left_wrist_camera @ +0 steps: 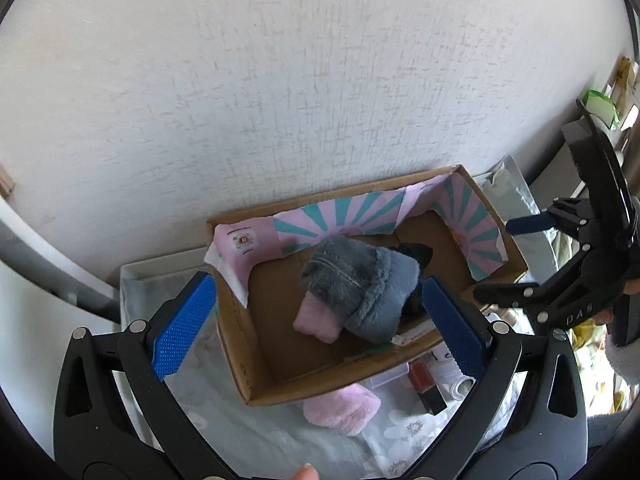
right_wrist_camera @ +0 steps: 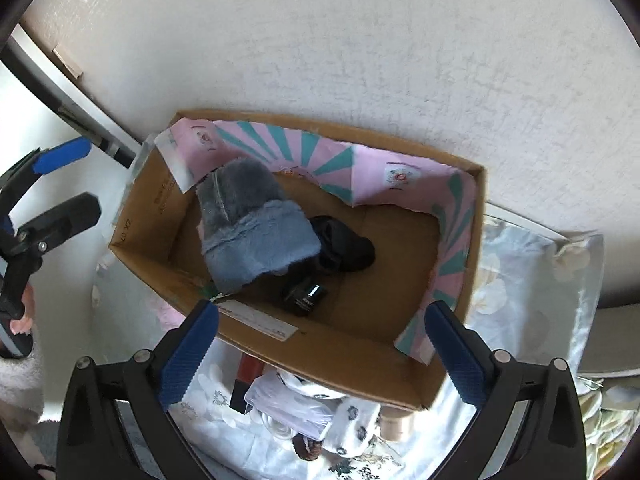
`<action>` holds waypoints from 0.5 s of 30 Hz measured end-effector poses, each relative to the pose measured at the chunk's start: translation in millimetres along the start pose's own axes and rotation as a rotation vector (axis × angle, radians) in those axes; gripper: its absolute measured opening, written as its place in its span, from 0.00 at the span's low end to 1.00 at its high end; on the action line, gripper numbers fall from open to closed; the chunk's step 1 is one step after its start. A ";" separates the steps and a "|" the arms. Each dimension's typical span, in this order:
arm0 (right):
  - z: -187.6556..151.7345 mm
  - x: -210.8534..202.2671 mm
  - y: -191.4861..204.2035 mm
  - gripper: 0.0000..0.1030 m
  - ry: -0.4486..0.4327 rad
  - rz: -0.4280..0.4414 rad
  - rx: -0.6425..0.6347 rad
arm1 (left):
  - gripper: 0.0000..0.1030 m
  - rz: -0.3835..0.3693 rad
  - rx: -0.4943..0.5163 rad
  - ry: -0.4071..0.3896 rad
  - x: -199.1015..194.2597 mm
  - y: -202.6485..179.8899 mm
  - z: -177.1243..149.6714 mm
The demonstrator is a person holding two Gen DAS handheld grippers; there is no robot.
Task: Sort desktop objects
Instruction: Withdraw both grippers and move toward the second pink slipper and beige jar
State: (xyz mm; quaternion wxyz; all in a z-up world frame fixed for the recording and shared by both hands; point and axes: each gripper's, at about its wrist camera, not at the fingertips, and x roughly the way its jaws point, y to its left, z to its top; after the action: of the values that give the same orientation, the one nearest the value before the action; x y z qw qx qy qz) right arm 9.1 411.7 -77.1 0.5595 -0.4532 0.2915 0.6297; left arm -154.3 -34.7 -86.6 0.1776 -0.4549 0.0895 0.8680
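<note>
A cardboard box [left_wrist_camera: 256, 364] lined with pink and teal paper stands against the wall; it also shows in the right wrist view [right_wrist_camera: 360, 364]. Inside lie a grey-blue fluffy item [left_wrist_camera: 360, 284] [right_wrist_camera: 256, 232], a pink fluffy item [left_wrist_camera: 316, 320], a black cloth [right_wrist_camera: 344, 248] and a small black box [right_wrist_camera: 306, 294]. My left gripper [left_wrist_camera: 316, 324] is open and empty above the box. My right gripper [right_wrist_camera: 324, 352] is open and empty above the box's near wall; it also shows at the right of the left wrist view [left_wrist_camera: 516, 256].
In front of the box, on a floral cloth [left_wrist_camera: 248, 440], lie another pink fluffy item [left_wrist_camera: 342, 408], a red and black box [left_wrist_camera: 426, 386] [right_wrist_camera: 246, 380], a clear plastic case [right_wrist_camera: 288, 408] and patterned white items [right_wrist_camera: 352, 424]. The white wall [left_wrist_camera: 300, 80] is right behind the box.
</note>
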 end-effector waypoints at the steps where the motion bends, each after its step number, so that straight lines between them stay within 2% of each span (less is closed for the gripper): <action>1: -1.0 -4.1 -0.3 1.00 -0.012 -0.005 0.003 | 1.00 0.001 0.000 -0.002 -3.0 -0.7 -1.9; 5: -6.3 -14.2 -4.2 1.00 -0.014 0.009 0.023 | 1.00 0.007 0.001 -0.006 -13.7 -3.9 -8.8; 9: -15.8 -23.2 -3.1 1.00 -0.011 -0.017 -0.006 | 1.00 0.005 -0.008 -0.013 -25.1 -5.3 -15.9; 15: -29.7 -36.2 -7.6 1.00 -0.031 -0.025 0.017 | 1.00 0.006 -0.023 -0.014 -41.3 -3.5 -27.1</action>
State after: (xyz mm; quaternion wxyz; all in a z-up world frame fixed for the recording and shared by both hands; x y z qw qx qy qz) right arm 22.4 371.3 -56.1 0.5757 -0.4423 0.2824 0.6270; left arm -110.8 -49.4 -68.1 0.1705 -0.4503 0.0798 0.8728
